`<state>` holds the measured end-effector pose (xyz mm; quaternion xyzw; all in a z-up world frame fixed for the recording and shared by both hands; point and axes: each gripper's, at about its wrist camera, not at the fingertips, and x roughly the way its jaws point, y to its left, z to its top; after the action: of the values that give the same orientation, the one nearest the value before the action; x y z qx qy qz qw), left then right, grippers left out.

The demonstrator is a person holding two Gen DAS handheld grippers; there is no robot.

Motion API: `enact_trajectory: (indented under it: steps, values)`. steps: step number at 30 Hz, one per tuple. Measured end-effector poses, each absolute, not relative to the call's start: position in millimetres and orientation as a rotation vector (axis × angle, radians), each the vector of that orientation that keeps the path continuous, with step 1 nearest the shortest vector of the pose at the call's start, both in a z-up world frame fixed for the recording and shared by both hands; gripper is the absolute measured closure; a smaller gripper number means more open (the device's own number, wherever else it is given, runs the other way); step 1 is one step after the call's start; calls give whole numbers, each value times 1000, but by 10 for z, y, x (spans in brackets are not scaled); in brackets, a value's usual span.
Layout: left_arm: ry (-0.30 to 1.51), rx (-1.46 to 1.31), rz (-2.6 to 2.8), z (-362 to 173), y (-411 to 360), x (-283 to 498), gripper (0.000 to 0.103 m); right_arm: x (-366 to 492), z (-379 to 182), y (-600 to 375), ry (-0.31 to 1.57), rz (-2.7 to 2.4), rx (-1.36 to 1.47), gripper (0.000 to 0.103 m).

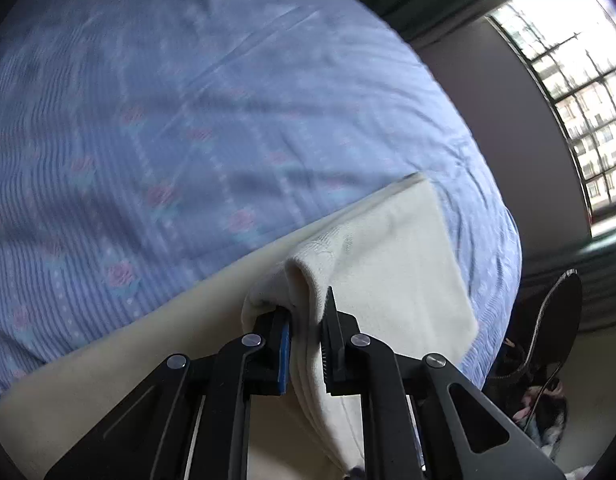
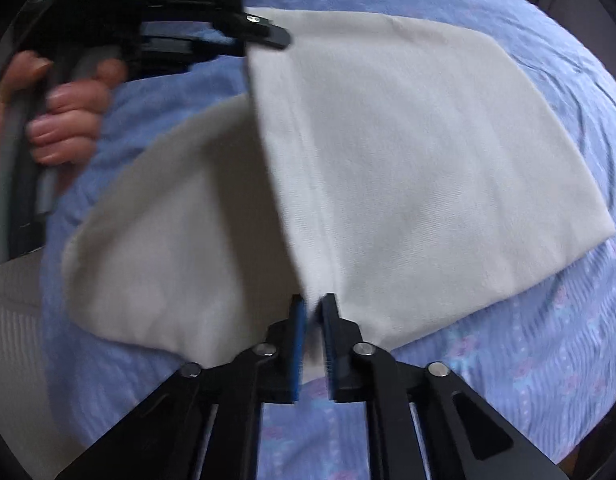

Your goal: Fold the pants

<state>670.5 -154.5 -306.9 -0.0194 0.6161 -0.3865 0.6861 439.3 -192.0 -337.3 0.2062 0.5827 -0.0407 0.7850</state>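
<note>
Cream pants lie on a blue flowered bedspread. My left gripper is shut on a raised fold of the cloth, which bulges up between its pads. In the right wrist view the pants are partly folded, with a lifted edge running from the far left down to the near middle. My right gripper is shut on the near end of that edge. The left gripper holds the far end, and a person's hand grips its handle.
The bedspread covers the bed around the pants. The bed's right edge drops to a floor with dark objects and a cable. A bright barred window stands beyond. Pale floor shows at the left.
</note>
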Motion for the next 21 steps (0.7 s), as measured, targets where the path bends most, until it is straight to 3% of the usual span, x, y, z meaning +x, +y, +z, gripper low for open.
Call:
enact_trajectory:
  steps: [6,10,11,13,15,17,21]
  values:
    - [1434,-4,-798,-3419,-1533,6763,86,4405,-3582,-1900,1308,-91,468,97]
    - [1407,52,-789,-3380,-1515,6716,78,4336,-3439,-2003,1301,-89,488,95]
    - [1396,77,-774,-3328,-1501,6691,74,4319,-3390,-2027,1294,-95,484,94]
    - [1348,146,-712,-3222,-1459,6633,54,4275,-3289,-2062,1277,-113,466,90]
    - [1270,245,-671,-3059,-1414,6534,52,4240,-3145,-2060,1252,-129,438,68]
    - [1227,316,-632,-2921,-1351,6439,52,4162,-3003,-2072,1233,-155,390,56]
    - [1178,345,-601,-2622,-1108,6150,49,4054,-2802,-2120,1225,-136,374,45]
